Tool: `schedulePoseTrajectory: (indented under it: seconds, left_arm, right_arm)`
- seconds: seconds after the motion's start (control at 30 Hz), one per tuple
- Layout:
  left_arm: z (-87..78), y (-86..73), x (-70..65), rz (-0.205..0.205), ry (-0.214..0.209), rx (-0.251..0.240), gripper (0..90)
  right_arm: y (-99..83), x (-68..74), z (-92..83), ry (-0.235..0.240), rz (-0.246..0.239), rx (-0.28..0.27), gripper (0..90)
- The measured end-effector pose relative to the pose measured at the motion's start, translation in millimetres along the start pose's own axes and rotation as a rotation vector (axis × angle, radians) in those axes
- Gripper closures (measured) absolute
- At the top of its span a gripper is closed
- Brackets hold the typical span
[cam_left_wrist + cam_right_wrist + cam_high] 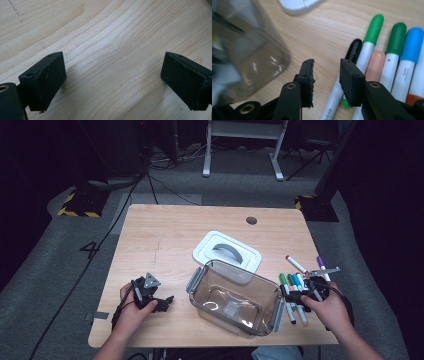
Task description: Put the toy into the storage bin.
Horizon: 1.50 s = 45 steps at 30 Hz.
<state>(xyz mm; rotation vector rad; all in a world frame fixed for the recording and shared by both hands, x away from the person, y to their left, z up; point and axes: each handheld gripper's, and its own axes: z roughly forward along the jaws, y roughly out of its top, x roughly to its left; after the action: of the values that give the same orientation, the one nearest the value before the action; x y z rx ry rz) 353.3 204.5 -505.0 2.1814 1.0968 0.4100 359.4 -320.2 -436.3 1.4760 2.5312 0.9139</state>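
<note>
A clear plastic container [198, 281] stands at the table's front middle, and its curved wall [249, 52] is close on the left in the right gripper view. Its white lid [227, 251] lies just behind it. Several markers [295, 287] lie in a row to the right of the container. My right gripper [286, 293] hovers low over them with its jaws a small way apart [326, 75] and nothing pressed between the pads. A black-capped marker [355, 48] runs under the gap. My left gripper [166, 302] rests on the table at the front left, its jaws wide open [112, 80] over bare wood.
Beside the black-capped marker lie two green-capped ones [374, 25], a peach one [375, 58] and a blue one [412, 42]. A red marker [296, 263] and a purple one [321, 265] lie farther back. A cable hole [251, 220] sits near the table's far edge.
</note>
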Motion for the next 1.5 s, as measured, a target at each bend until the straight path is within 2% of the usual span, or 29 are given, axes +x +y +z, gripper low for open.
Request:
schedulePoseTrajectory:
  seconds: [0.27, 0.53, 0.63, 0.9, 0.97, 1.03, 1.1, 1.23, 1.5]
  left_arm:
    - [0.1, 0.0, 0.0, 0.0, -0.001, 0.0, 6.6]
    - [0.0, 0.0, 0.0, 0.0, 0.0, 0.0, 6.6]
    - [0.0, 0.0, 0.0, 0.0, 0.0, 0.0, 6.6]
    - [0.0, 0.0, 0.0, 0.0, -0.001, 0.0, 6.6]
    - [0.0, 0.0, 0.0, 0.001, 0.0, 0.0, 6.6]
    - [0.0, 0.0, 0.0, 0.001, 0.0, 0.0, 6.6]
    - [0.0, 0.0, 0.0, 0.0, 0.0, 0.0, 6.6]
    - [0.0, 0.0, 0.1, 0.002, 0.002, 0.0, 6.6]
    - [0.0, 0.0, 0.0, 0.0, 0.0, 0.0, 6.6]
  right_arm:
    - [-10.4, 0.1, 19.8, -0.024, -0.01, 0.033, 65.0]
    - [-11.4, 3.2, 23.4, -0.02, -0.017, 0.009, 65.8]
    - [-11.7, 8.8, 23.9, -0.067, -0.051, 0.001, 65.5]
    - [-14.4, 6.6, 23.2, -0.092, -0.036, -0.015, 65.8]
    - [-15.0, 7.6, 21.8, -0.107, -0.055, -0.035, 66.0]
    - [-15.3, 8.4, 21.4, -0.122, -0.069, -0.031, 65.9]
    - [-16.2, 8.0, 22.8, -0.116, -0.048, -0.017, 65.5]
    - [-18.3, 5.8, 26.4, -0.113, -0.04, -0.002, 66.0]
    - [-20.4, 11.2, 37.6, -0.1, -0.062, 0.022, 71.3]
